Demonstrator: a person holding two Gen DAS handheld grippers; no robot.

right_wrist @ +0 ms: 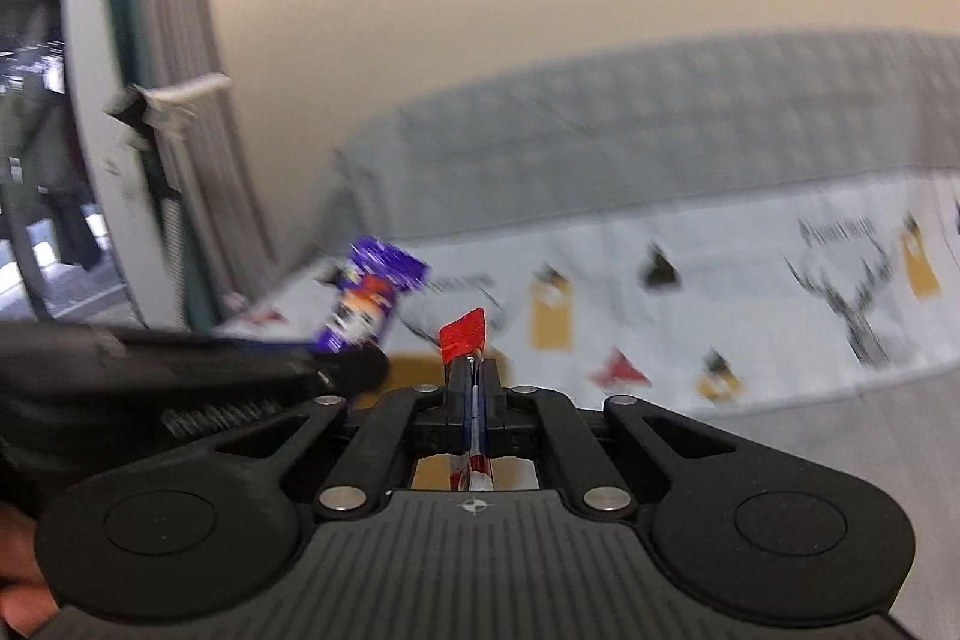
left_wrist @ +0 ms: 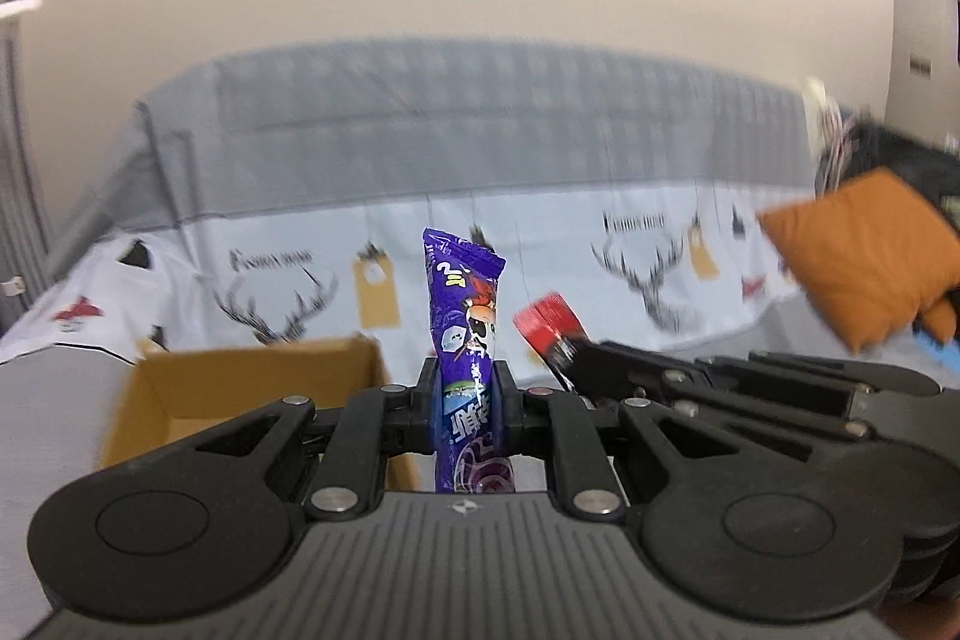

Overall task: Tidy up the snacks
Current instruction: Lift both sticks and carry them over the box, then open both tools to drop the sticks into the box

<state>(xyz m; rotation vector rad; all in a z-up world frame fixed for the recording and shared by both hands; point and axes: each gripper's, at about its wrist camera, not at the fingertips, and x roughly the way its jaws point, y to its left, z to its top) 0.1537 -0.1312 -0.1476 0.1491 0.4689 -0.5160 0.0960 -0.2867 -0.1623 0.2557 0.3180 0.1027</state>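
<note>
the left gripper [left_wrist: 467, 388] has its jaws clamped on a tall purple foil snack packet [left_wrist: 465, 334], which stands upright between them with its crimped top above the fingers. just left of that purple packet, and lower, sits an open brown cardboard box [left_wrist: 252, 388]. to the right of the purple packet the right gripper [right_wrist: 475, 382] reaches in, its jaws pressed together on a thin red snack sachet [right_wrist: 462, 334] whose red end pokes up past the fingertips. behind the purple packet stretches a sofa under a grey and white deer-print cover [left_wrist: 540, 244], with an orange square cushion [left_wrist: 864, 256] at its right end, well apart from the packet.
</note>
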